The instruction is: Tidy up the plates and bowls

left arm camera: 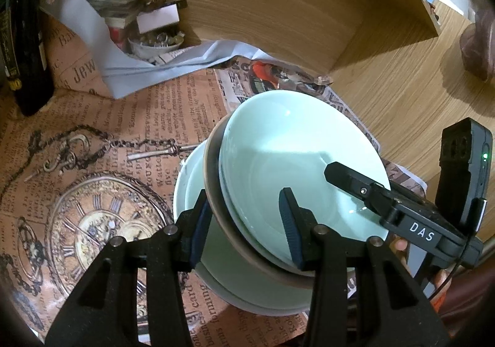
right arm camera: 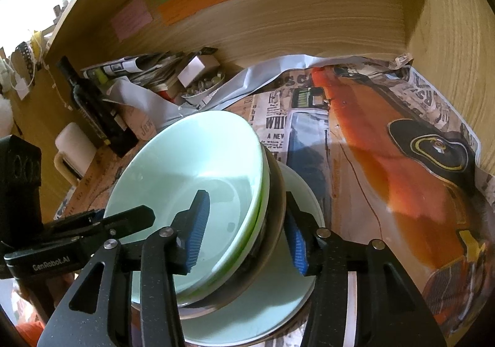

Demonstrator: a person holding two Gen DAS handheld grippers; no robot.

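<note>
The left gripper (left arm camera: 247,232) clamps the nested bowls' (left arm camera: 297,161) left rim. The right gripper (right arm camera: 247,232) straddles their right rim, pads apparently loosened. If it loosens further, the tilted bowls could slide off the pale green plate (right arm camera: 278,300).

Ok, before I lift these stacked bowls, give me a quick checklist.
1. Left gripper straddles the rims of the green bowl and the dark bowl: ok.
2. Right gripper straddles the opposite side: ok.
3. Right gripper pressing the rims: not ok, gap visible.
4. Left gripper pressing the rims: cannot tell.
5. Bowls level on the plate: not ok, tilted.
</note>
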